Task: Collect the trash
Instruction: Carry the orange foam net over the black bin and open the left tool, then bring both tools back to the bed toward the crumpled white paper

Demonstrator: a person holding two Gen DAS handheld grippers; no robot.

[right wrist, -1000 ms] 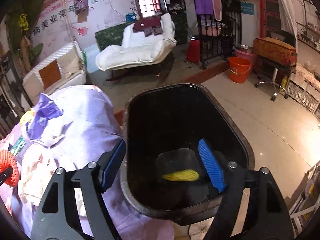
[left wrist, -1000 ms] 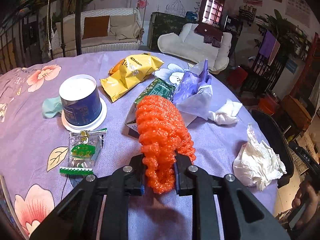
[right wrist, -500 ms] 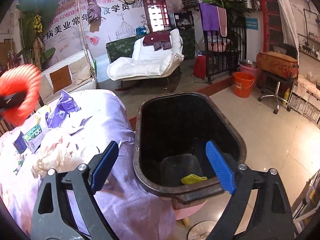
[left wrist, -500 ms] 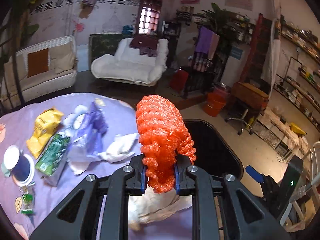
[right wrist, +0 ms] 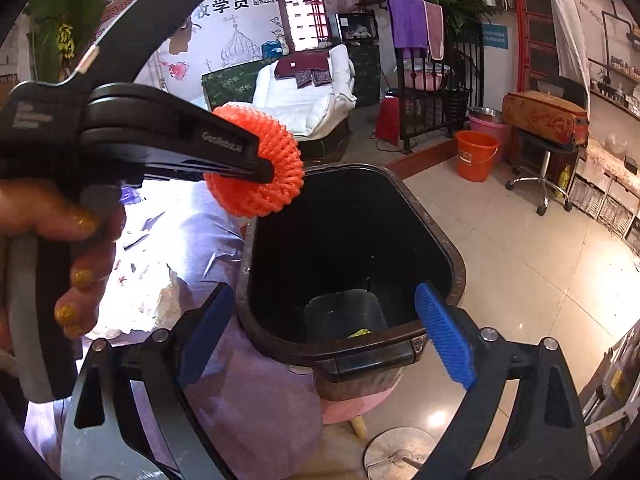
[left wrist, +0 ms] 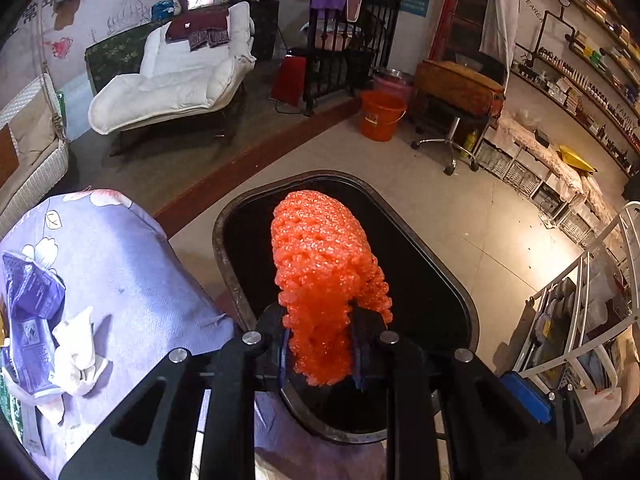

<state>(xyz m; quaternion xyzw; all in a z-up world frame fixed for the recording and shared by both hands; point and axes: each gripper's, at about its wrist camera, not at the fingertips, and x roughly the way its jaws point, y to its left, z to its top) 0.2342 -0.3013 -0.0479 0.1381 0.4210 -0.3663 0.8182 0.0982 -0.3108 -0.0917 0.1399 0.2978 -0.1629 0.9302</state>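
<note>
My left gripper [left wrist: 322,344] is shut on an orange foam fruit net [left wrist: 324,276] and holds it over the open black trash bin [left wrist: 448,280]. In the right wrist view the same net [right wrist: 256,164] hangs in the left gripper [right wrist: 266,172] above the bin's [right wrist: 452,252] left rim. My right gripper [right wrist: 324,336] is open and empty, its blue pads either side of the bin's near rim. A yellow scrap [right wrist: 360,333] lies at the bin's bottom.
The table with the purple floral cloth [left wrist: 132,272] stands left of the bin, with a purple wrapper [left wrist: 32,300] and a crumpled white tissue [left wrist: 76,352] on it. An orange bucket [left wrist: 382,114] and a wheeled stool [left wrist: 452,136] stand on the tiled floor beyond.
My left gripper swung right from over the table to above the bin, carrying the orange net. My right gripper drew back a little from the bin and stayed open.
</note>
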